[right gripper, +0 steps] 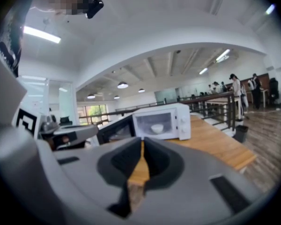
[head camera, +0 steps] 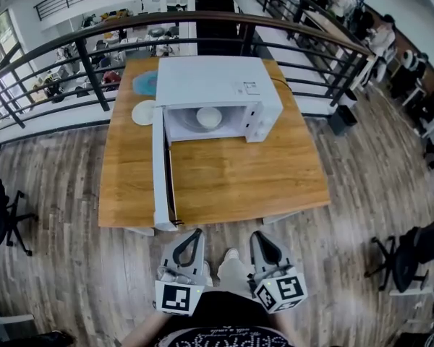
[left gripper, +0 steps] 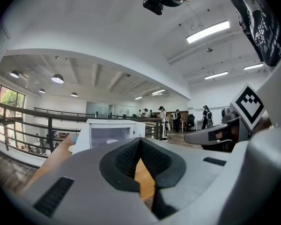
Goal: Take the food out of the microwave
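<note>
The microwave stands at the table's twelve o'clock, door open, with a bowl inside. At six o'clock, the left gripper and right gripper are closed and empty.

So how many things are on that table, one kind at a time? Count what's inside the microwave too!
Microwave: 1
Bowl, inside the microwave: 1
White plate: 1
Blue round thing, partly hidden behind the microwave: 1
Total: 4
</note>
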Demonstrator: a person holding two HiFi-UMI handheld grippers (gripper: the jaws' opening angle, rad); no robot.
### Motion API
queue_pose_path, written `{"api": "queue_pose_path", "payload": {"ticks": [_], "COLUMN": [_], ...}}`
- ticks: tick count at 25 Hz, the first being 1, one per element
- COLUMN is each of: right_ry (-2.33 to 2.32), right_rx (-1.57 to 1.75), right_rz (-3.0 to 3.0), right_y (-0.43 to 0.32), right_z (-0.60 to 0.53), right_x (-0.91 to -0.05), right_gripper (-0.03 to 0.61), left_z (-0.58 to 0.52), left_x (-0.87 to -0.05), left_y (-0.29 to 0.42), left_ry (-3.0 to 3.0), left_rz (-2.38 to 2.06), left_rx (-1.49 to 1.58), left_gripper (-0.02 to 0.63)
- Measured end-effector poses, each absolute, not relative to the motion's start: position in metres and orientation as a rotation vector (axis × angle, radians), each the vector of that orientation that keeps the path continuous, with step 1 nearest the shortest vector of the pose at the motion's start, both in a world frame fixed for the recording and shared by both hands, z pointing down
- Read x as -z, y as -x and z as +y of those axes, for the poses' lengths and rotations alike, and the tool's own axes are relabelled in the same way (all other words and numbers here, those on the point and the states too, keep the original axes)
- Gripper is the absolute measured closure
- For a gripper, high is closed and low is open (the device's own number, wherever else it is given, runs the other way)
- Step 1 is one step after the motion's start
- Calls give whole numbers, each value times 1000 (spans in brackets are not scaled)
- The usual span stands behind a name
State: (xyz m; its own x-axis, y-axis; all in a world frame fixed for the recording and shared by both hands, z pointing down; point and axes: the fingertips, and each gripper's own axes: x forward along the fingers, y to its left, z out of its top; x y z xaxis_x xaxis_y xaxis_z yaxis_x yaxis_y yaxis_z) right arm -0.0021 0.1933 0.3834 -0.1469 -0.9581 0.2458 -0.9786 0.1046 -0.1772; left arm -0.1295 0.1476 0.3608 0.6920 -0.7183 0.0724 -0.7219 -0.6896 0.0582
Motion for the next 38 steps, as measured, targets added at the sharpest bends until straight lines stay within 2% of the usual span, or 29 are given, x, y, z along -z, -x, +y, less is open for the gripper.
{"api": "queue_pose_path", "payload": {"ticks": [8, 17, 38], "right_ry": [-1968, -1894, -1590], "right_rx": [-540, -542, -445], "right_rz": [-2270, -2354, -2539], "right_y": [-4, -31, -115], "right_z": [179, 113, -1], "right_x": [-402, -396, -394], "right_gripper": [538, 538, 538], "left_z": [130, 85, -10], "left_x": [-371, -374, -374], "left_y": [116, 75, 19], "left_ry": [-2802, -2762, -2587], "left_rz": [-1185, -1190, -1595], "left_rx": [-103, -119, -123], "left_gripper": [581, 581, 581]}}
